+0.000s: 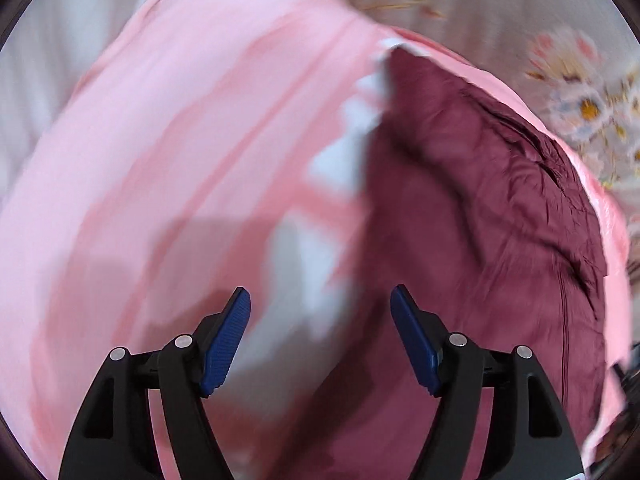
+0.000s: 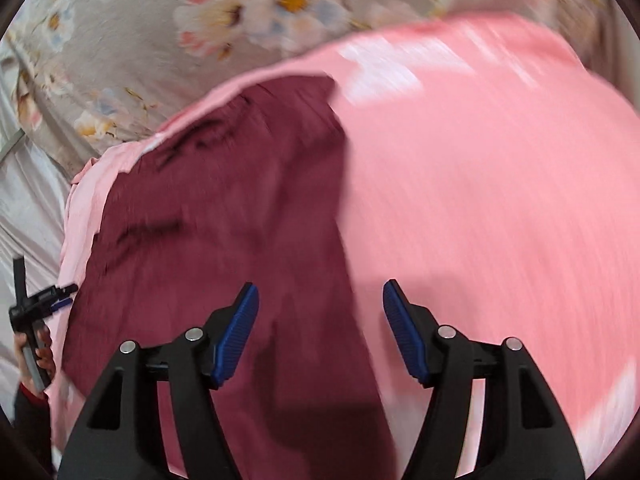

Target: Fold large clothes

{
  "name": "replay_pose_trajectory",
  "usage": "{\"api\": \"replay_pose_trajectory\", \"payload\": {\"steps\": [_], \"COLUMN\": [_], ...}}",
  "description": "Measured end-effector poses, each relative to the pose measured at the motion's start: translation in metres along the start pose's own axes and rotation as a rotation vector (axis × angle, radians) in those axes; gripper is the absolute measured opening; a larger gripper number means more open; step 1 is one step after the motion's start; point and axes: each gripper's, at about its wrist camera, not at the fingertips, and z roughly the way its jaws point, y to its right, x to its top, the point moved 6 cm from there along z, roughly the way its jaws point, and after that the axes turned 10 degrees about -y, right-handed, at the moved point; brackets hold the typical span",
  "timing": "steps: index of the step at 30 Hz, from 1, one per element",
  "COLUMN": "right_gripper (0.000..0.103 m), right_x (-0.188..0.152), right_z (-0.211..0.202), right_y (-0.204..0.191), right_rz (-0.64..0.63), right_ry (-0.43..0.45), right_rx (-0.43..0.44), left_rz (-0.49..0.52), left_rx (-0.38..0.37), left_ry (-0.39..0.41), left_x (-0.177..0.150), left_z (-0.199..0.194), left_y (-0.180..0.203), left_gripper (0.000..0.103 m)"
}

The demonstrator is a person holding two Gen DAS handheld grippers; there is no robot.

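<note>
A large pink garment [image 1: 168, 152] with white patches lies spread on the bed, and a dark maroon part [image 1: 472, 216] lies on it at the right. My left gripper [image 1: 320, 300] is open and empty, just above the seam between pink and maroon. In the right wrist view the maroon part [image 2: 224, 208] fills the left and the pink cloth [image 2: 488, 200] the right. My right gripper [image 2: 320, 296] is open and empty above the maroon edge. The left gripper [image 2: 56, 296] shows small at the far left, held by a hand. Both views are motion-blurred.
A grey bedsheet with a flower print [image 2: 168, 32] lies beyond the garment, also at the upper right of the left wrist view [image 1: 580, 92]. Pale plain sheet [image 1: 60, 40] shows at the upper left.
</note>
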Motion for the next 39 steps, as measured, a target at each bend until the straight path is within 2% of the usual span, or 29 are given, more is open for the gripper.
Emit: {"api": "replay_pose_trajectory", "payload": {"steps": [4,8,9,10,11,12,13,14,16,21,27,31,36,39], "right_gripper": [0.064,0.066,0.065,0.057,0.038,0.027,0.014,0.009,0.006,0.004,0.004,0.004,0.004,0.004], "right_x": [-0.046,-0.057,-0.058,-0.059,-0.061,-0.063,-0.064,-0.065,-0.068,-0.092,-0.154,-0.181,-0.168,-0.135], "right_z": [-0.002,-0.006,-0.007,-0.007,-0.006,-0.006,-0.009,-0.016,-0.036,-0.102,-0.198,-0.271,-0.319,-0.315], "right_y": [0.003,-0.004,-0.006,-0.008,-0.009,-0.009,-0.009,-0.011,-0.019,-0.039,-0.047,-0.056,-0.067,-0.067], "right_rz": [0.036,0.068,0.083,0.103,0.127,0.144,0.169,0.184,0.167,0.057,-0.011,-0.054,-0.067,-0.049], "right_ry": [0.003,0.071,0.084,0.096,0.095,0.093,0.104,0.119,0.157,0.243,0.376,0.526,0.652,0.661], "right_rx": [0.031,0.076,0.093,0.116,0.129,0.139,0.166,0.193,0.203,0.177,0.214,0.269,0.327,0.339], "left_rz": [-0.002,0.032,0.049,0.068,0.077,0.081,0.091,0.090,0.085,0.162,0.163,0.143,0.182,0.196], "left_rx": [-0.062,-0.180,-0.172,-0.146,-0.121,-0.102,-0.113,-0.132,-0.145,-0.168,-0.287,-0.387,-0.408,-0.371], "left_ry": [0.001,-0.041,-0.034,-0.021,-0.018,-0.015,-0.017,-0.020,0.007,0.081,0.153,0.221,0.368,0.377], "left_x": [-0.042,-0.067,-0.072,-0.073,-0.074,-0.076,-0.078,-0.078,-0.083,-0.108,-0.171,-0.200,-0.203,-0.179], "left_z": [-0.015,-0.020,-0.019,-0.019,-0.018,-0.019,-0.021,-0.023,-0.038,-0.096,-0.186,-0.245,-0.311,-0.310], "left_y": [-0.013,0.003,0.009,0.013,0.015,0.016,0.021,0.024,0.025,0.028,-0.001,-0.009,0.008,0.025], "left_gripper": [0.070,0.070,0.070,0.068,0.058,0.046,0.016,0.006,0.003,0.002,0.002,0.002,0.002,0.003]}}
